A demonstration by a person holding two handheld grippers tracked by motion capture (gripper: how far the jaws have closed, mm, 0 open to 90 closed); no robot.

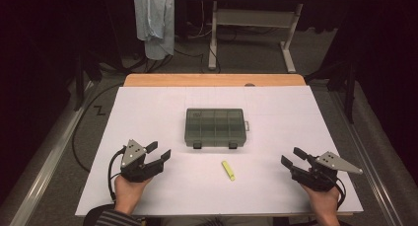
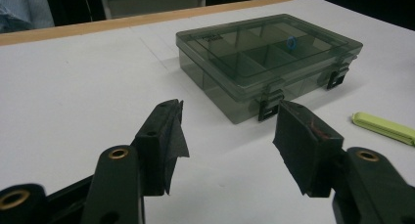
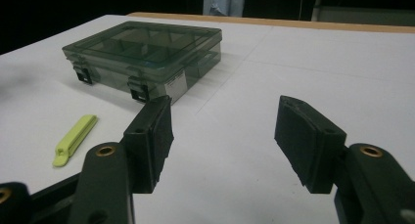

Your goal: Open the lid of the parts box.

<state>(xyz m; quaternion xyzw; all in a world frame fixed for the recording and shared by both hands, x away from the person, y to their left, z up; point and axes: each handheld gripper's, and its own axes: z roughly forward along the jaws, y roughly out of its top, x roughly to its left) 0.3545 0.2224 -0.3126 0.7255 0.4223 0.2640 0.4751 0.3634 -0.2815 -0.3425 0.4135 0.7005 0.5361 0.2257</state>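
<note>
A smoky-green clear compartment box (image 1: 215, 127) lies shut in the middle of the white table, two black latches on its near side. The box (image 2: 266, 57) holds a small blue item in one far compartment. A yellow-green clip-like stick (image 1: 227, 170) lies in front of the box, between the hands. My left gripper (image 1: 158, 153) rests at the near left, open and holding nothing, jaws pointing toward the box. My right gripper (image 1: 293, 157) rests at the near right, open too, with nothing between its jaws. The box (image 3: 144, 57) and the stick (image 3: 74, 140) lie left of its jaws.
The white sheet (image 1: 148, 107) covers a wooden table whose far edge (image 1: 212, 80) shows. Beyond it stand a white desk frame (image 1: 256, 23) and a hanging pale-blue cloth (image 1: 155, 18). Cables lie on the floor at left.
</note>
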